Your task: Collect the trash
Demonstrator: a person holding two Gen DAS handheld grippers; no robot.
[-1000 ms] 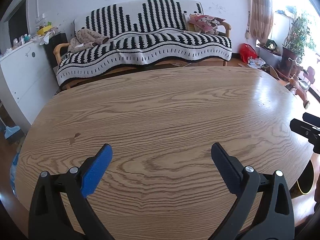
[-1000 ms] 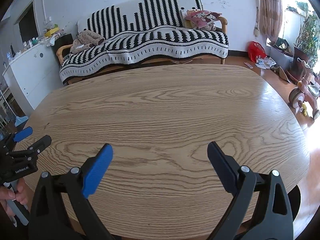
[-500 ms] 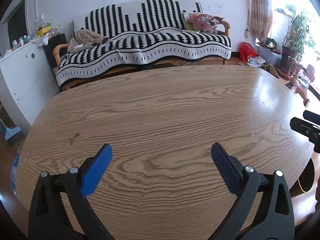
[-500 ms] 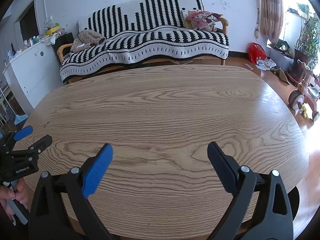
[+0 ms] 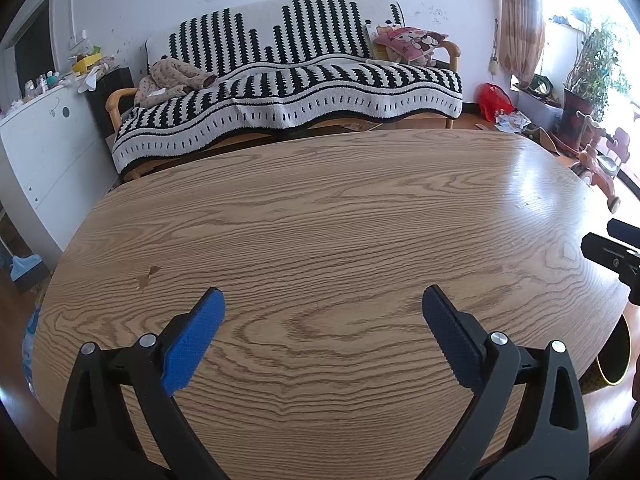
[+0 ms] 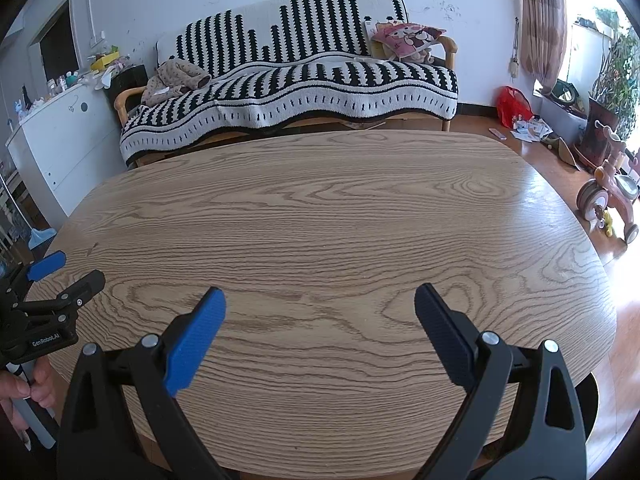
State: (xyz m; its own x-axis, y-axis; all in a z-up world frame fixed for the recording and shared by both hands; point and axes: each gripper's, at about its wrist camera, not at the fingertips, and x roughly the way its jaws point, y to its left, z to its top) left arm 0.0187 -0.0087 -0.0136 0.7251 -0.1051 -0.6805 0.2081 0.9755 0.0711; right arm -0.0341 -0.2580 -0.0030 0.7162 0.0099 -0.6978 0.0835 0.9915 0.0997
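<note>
My left gripper (image 5: 322, 292) is open above the near part of a bare oval wooden table (image 5: 340, 208), with nothing between its fingers. My right gripper (image 6: 319, 290) is open over the same table (image 6: 340, 216) and is just as empty. The right wrist view shows the left gripper (image 6: 76, 268) at the left edge, held by a hand (image 6: 24, 392). The right gripper (image 5: 600, 232) pokes in at the right edge of the left wrist view. No trash lies on the tabletop. A dark bin with a yellow rim (image 5: 612, 364) shows below the table's right edge.
Beyond the table stands a sofa with a black-and-white striped cover (image 5: 288, 80). A white cabinet (image 5: 40, 148) stands at the left. On the floor at the right are a red bag (image 6: 514, 106), scattered papers (image 6: 528, 128), a toy tricycle (image 6: 608, 196) and potted plants.
Both views have drifted very slightly. Both grippers stay open and empty over the table.
</note>
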